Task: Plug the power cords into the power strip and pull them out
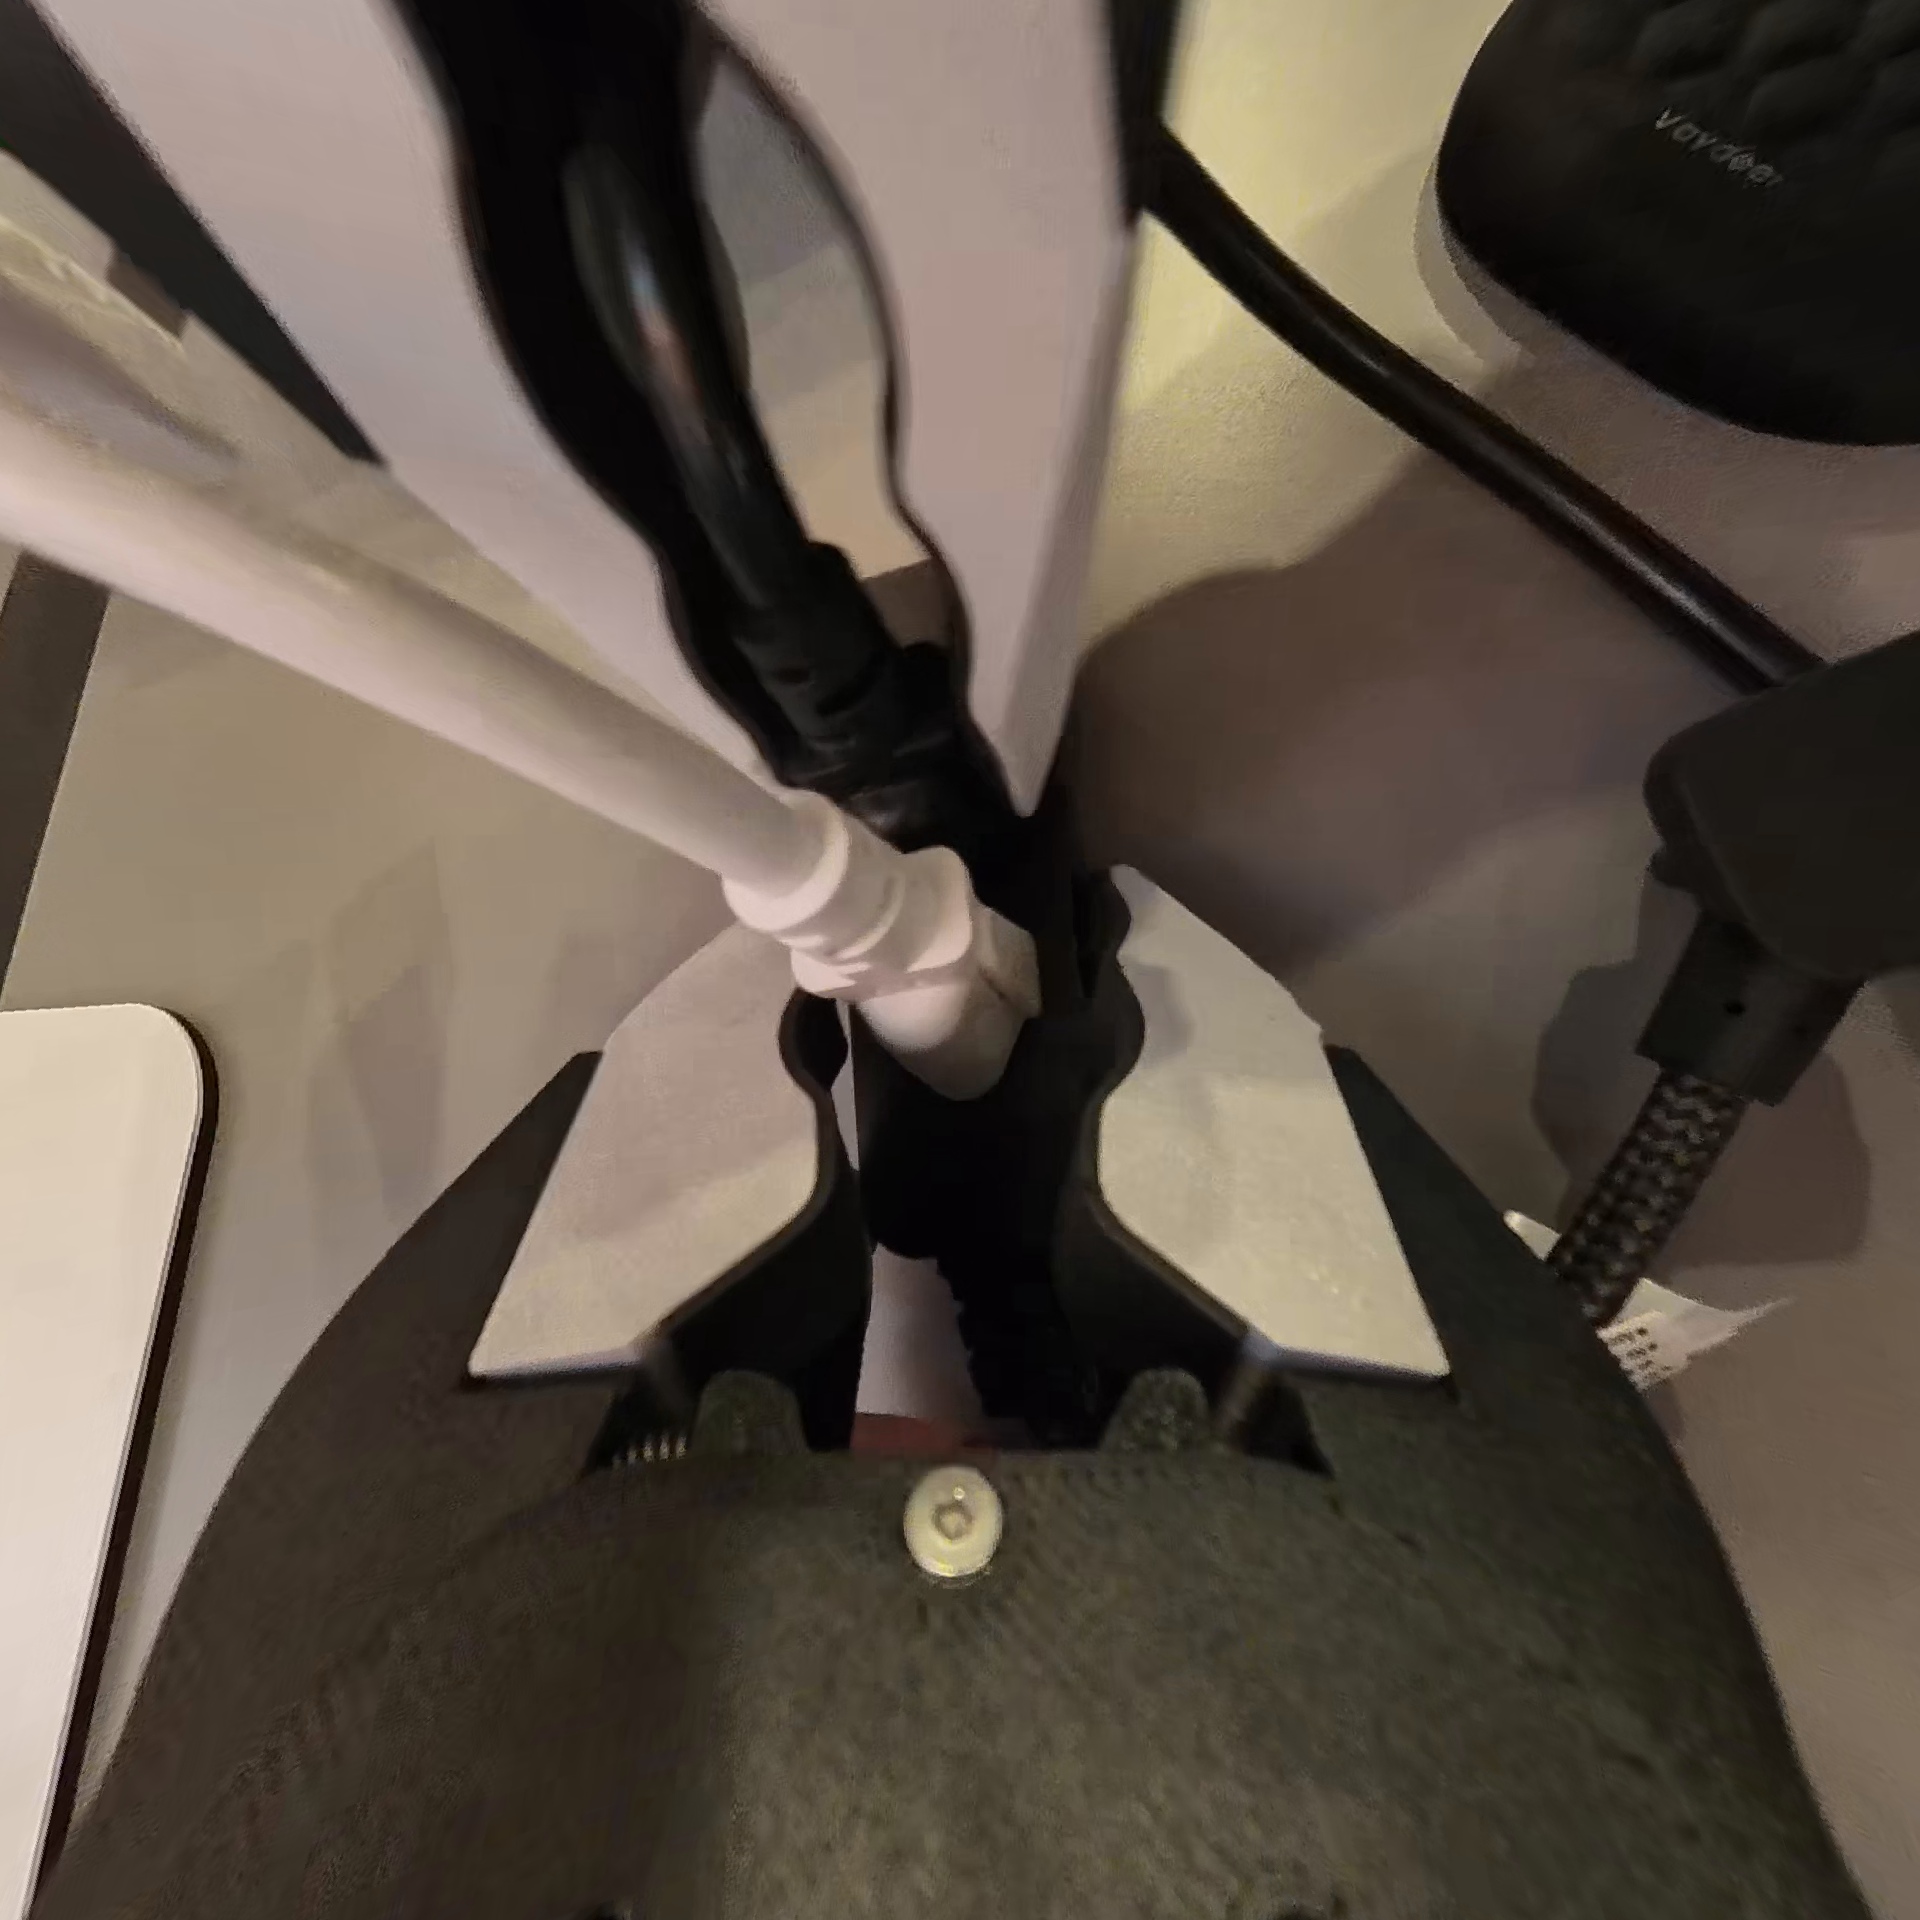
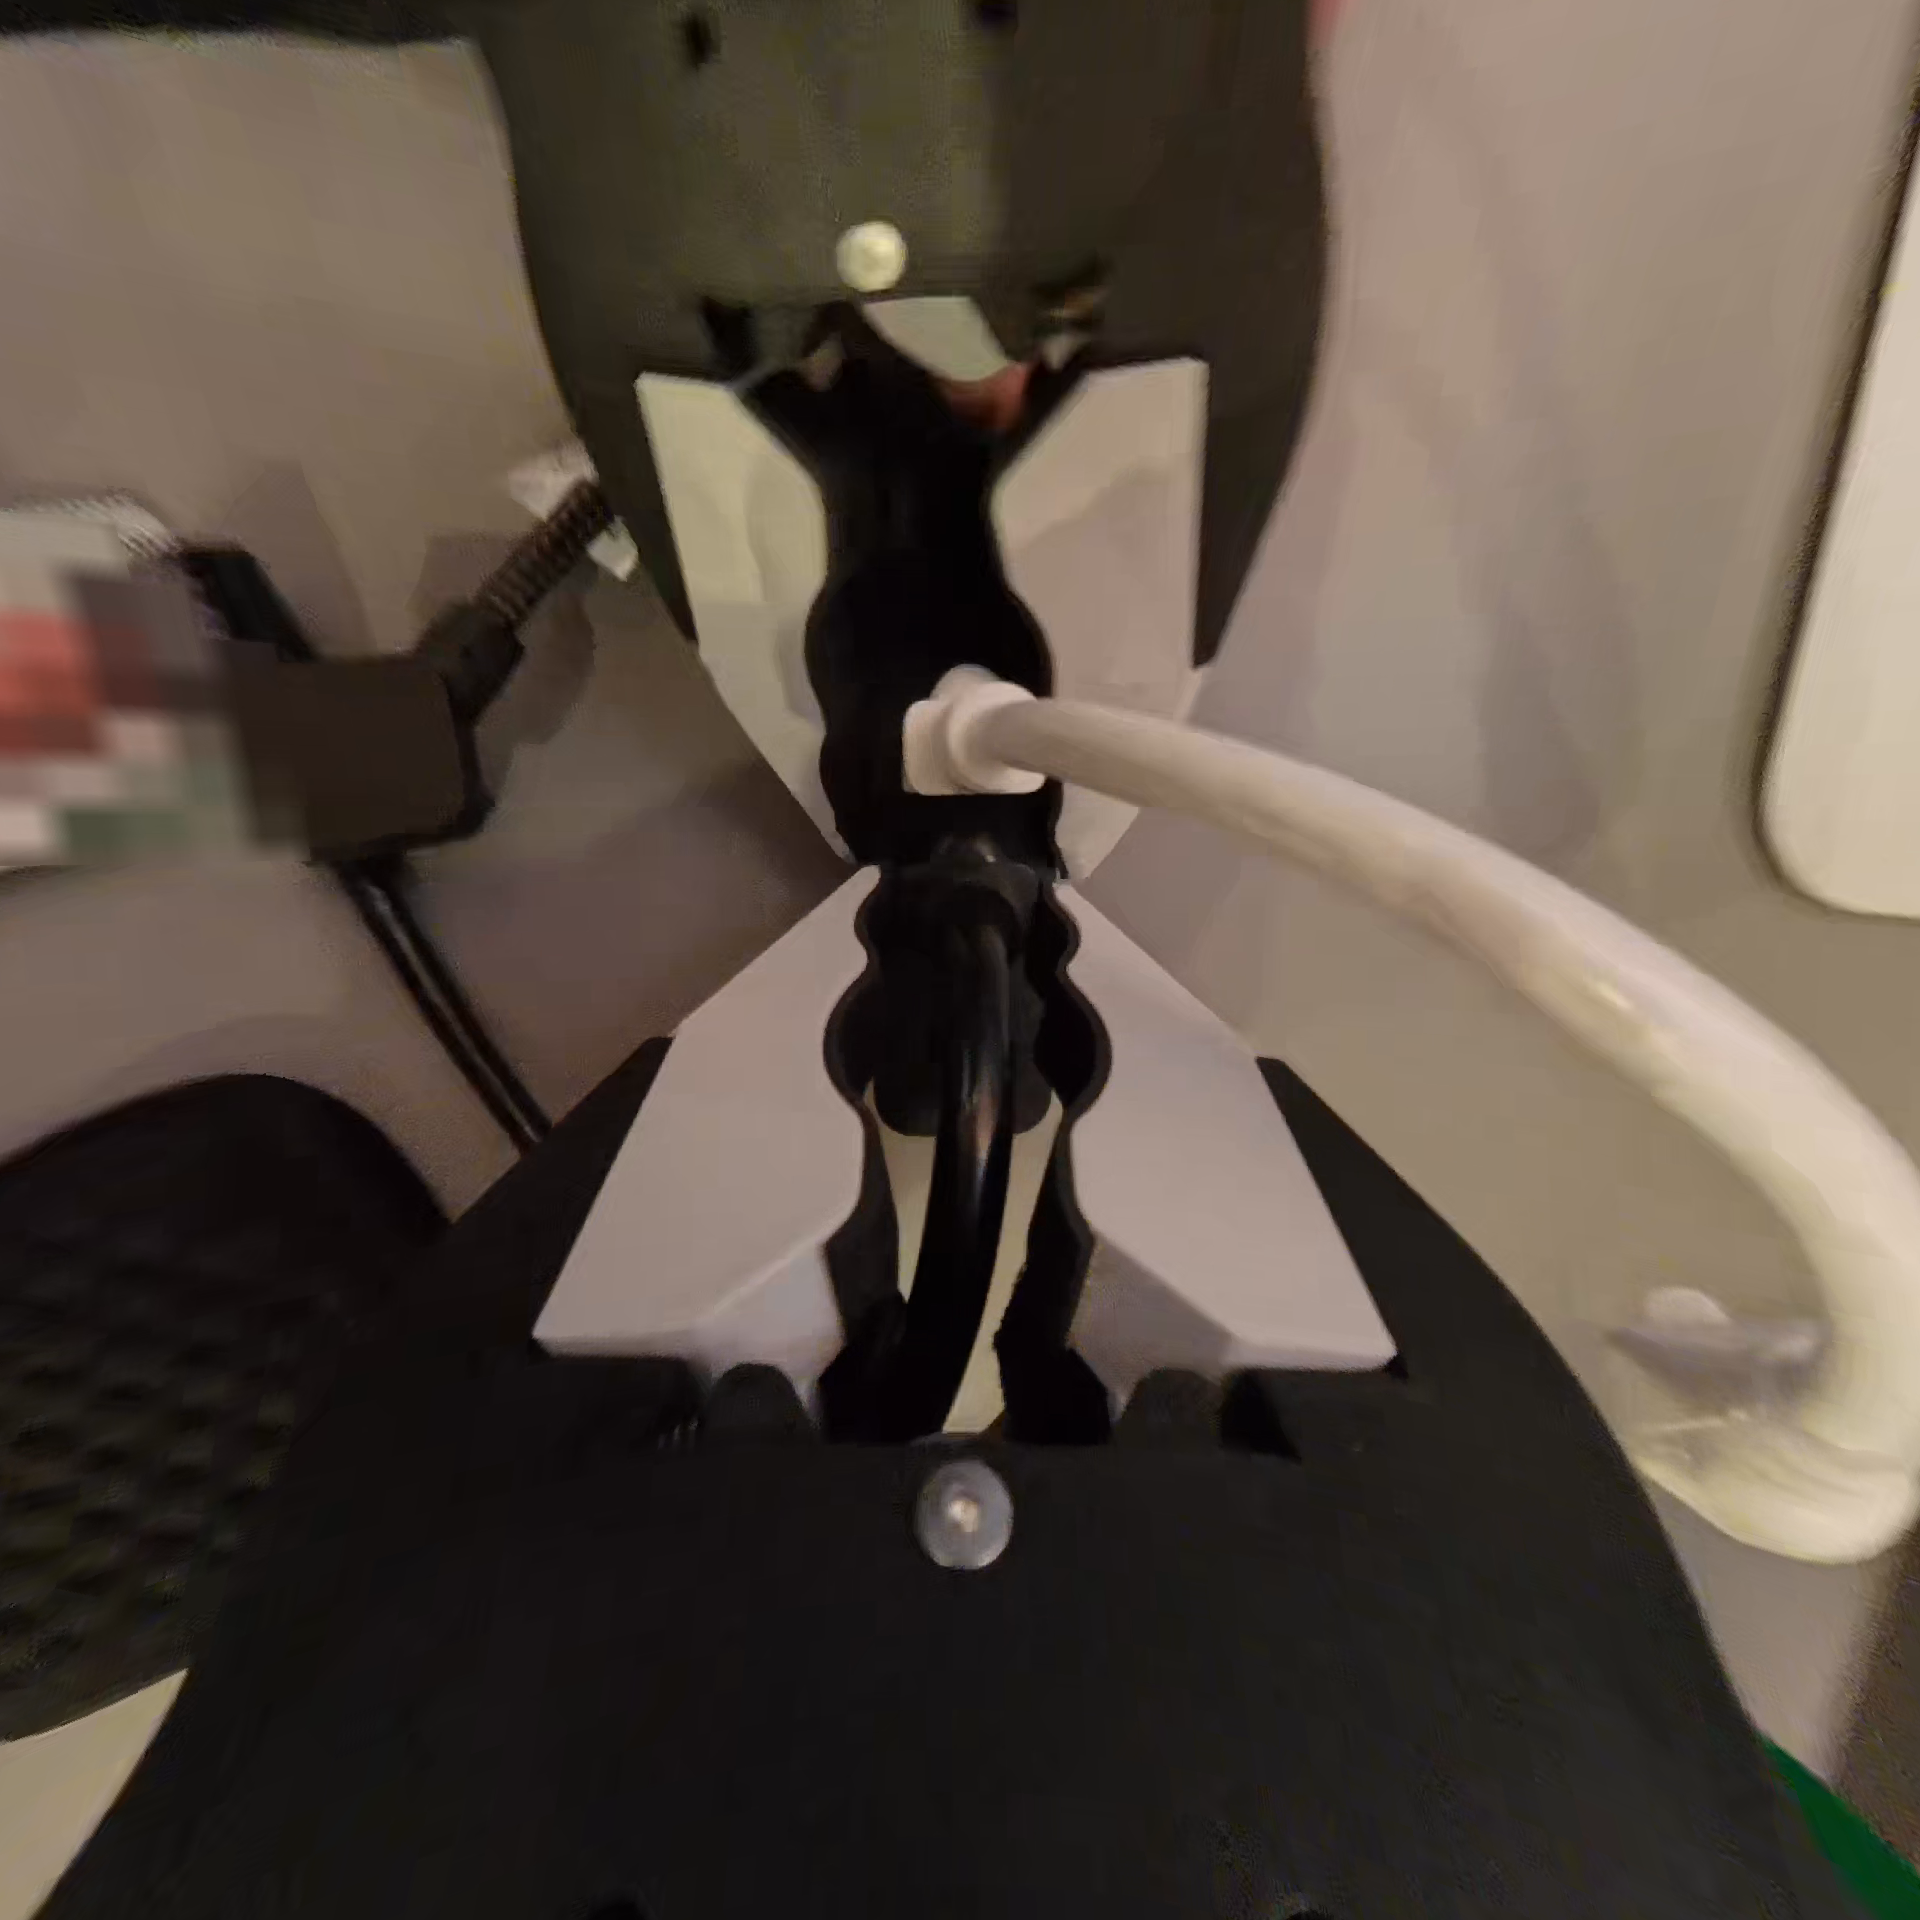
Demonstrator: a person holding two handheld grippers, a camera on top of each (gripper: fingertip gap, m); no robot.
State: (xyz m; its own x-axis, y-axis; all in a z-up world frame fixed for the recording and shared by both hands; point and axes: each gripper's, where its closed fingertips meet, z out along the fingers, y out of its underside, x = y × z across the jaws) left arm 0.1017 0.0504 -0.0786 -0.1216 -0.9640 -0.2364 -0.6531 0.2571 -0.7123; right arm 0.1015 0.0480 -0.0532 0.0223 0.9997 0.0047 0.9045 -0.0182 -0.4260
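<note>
My left gripper [image 1: 977,1049] is clamped tight on a black connector with a white cord [image 1: 343,623] running out of it; my right gripper [image 2: 961,997] is pinched shut on a black plug [image 2: 961,925] whose black cord [image 2: 961,1226] trails back toward me. The two meet tip to tip, so the connectors touch or nearly touch. Only the left view shows a braided cable [image 1: 1642,1174] and its black adapter [image 1: 1797,831] sharply, beside a black padded rest [image 1: 1704,208]. The right view alone shows the white cord's loop. The pale tabletop [image 1: 312,883] lies beneath; I cannot make out the power strip.
</note>
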